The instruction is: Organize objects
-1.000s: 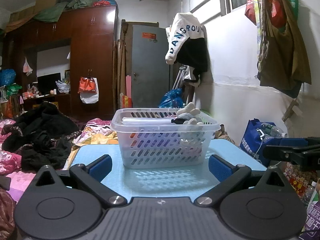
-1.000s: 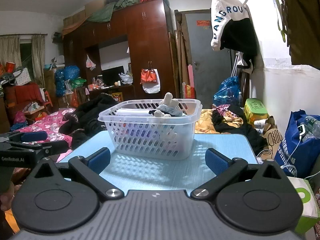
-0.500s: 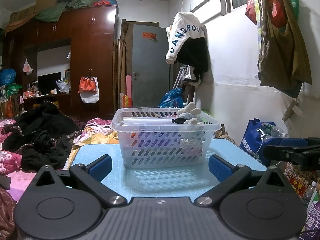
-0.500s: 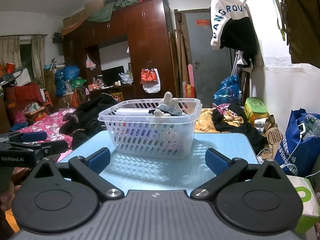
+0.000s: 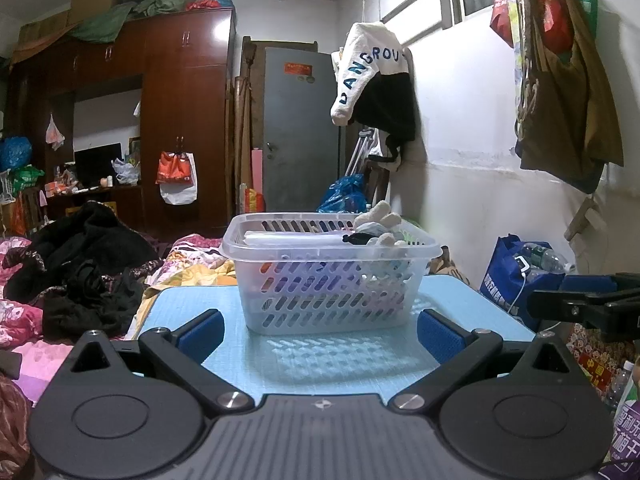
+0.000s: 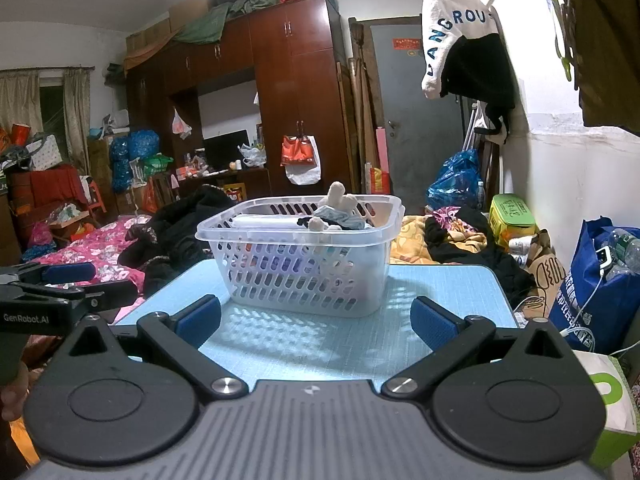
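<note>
Both wide open and empty: left hand-held gripper (image 5: 319, 327), right hand-held gripper (image 6: 316, 318). Basket (image 5: 328, 276) dead ahead on the bench (image 5: 344, 360); best to approach level and grip opposite rims.

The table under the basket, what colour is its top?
Light blue; the table top shows best in the right wrist view.

The left gripper (image 5: 318, 328) and right gripper (image 6: 316, 322) are both hovering level, side by side (jaws spread wide apart), gripping nothing between their blue pads.
</note>
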Demonstrator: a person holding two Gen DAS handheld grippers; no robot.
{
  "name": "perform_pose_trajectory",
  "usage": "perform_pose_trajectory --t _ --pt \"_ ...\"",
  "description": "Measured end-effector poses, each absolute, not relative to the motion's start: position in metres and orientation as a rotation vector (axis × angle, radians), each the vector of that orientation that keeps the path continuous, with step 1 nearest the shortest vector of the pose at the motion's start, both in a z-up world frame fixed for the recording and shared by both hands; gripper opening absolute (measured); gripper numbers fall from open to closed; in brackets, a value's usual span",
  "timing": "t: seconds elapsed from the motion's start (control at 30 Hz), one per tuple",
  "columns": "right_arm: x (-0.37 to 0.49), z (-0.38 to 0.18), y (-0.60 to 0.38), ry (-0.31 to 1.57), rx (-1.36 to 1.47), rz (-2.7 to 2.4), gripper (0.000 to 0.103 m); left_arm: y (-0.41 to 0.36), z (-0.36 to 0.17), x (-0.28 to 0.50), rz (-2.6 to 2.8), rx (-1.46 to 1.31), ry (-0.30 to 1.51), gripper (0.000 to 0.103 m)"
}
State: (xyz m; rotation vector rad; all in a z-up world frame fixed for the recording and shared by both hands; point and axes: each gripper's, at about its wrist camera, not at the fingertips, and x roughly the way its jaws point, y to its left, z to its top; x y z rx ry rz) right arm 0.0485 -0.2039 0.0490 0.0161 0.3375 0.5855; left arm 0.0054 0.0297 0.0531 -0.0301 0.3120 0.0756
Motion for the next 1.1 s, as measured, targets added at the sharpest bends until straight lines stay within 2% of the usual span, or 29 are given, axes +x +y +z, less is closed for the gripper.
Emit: perform_pose_trajectory --t 1.1 --pt "0.0494 0.0473 -0.2036 0.342 0.013 0.584 0.103 0.0256 0.0501 0.0072 0.06 -0.029 0.303 0.103"
